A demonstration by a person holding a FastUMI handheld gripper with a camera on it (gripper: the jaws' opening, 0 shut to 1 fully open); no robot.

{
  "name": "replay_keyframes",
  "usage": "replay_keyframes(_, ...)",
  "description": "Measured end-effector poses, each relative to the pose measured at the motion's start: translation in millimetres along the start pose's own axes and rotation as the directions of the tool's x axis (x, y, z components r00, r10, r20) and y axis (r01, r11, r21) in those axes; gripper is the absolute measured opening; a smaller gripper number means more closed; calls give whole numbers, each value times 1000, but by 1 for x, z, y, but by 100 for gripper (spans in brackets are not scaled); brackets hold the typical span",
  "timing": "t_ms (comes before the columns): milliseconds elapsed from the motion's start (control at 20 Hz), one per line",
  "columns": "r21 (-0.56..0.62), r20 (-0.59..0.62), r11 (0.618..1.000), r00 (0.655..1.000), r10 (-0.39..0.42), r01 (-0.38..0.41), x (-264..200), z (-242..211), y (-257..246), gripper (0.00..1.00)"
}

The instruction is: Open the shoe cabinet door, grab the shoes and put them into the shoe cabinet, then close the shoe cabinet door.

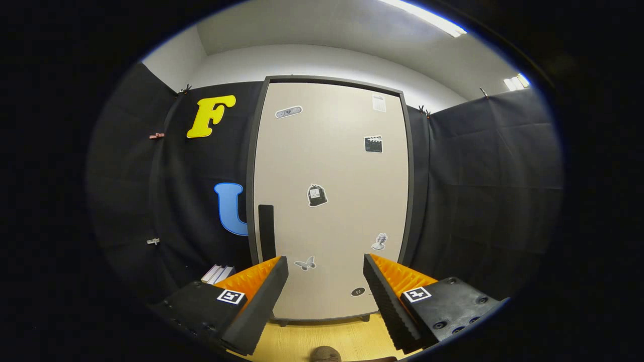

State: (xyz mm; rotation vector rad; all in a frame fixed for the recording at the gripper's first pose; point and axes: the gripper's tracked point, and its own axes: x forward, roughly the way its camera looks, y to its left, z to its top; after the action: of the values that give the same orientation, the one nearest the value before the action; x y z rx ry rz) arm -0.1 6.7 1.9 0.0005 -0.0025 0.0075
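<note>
Black cloth walls w/ white wall and ceiling light strip above; pale wood floor (302,338) below. L to R: small white stack (217,274) on floor by the left cloth, too small to ID. Then the shoe cabinet (329,201), tall, dark frame, beige door fully closed, standing on short feet. Dark vertical handle strip (266,231) low on door's left edge. Stickers scattered over door, incl. a bag shape, butterfly, clapperboard; any writing on them too small to read. Square coded markers on gripper body, not legible text.

Gripper (326,274) faces door, fingers spread wide, nothing between them, well short of the door. Brown rounded thing (325,354) on floor between the fingers at bottom, prob. a shoe, mostly cut off.

Step, by my read: opening the door, not yet begun. Next move calls for shifting left toward handle strip, closing on it or hooking its edge, then pulling outward.
</note>
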Motion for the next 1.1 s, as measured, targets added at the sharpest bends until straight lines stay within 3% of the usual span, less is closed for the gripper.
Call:
replay_keyframes(450,5,-19,999,999,41,-40,29,-6,41,98)
replay_keyframes(1100,8,-64,999,997,53,-52,120,-32,99,98)
